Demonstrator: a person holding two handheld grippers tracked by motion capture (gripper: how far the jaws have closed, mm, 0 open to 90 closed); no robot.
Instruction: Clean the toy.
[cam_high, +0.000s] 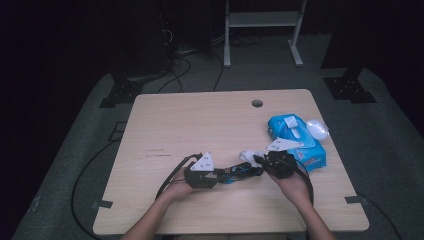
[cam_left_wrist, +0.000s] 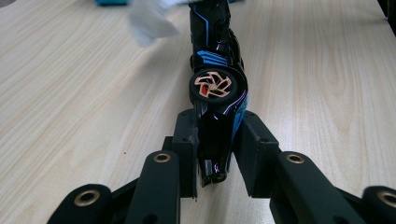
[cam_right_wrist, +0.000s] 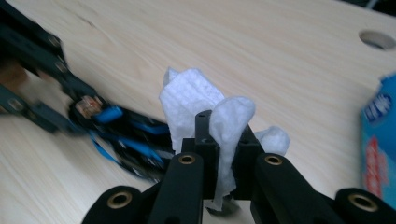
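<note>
Toy car (cam_right_wrist: 126, 140) blurred beside wipe-holding right tongs (cam_right_wrist: 223, 140).

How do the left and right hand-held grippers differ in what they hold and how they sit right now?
The left hand-held gripper is shut on a black and blue toy car, a hard, glossy thing; the right hand-held gripper is shut on a white wipe, soft and crumpled. In the high view the left one points right, the right one left. Both pinch their load between black jaws above the wooden table.
</note>
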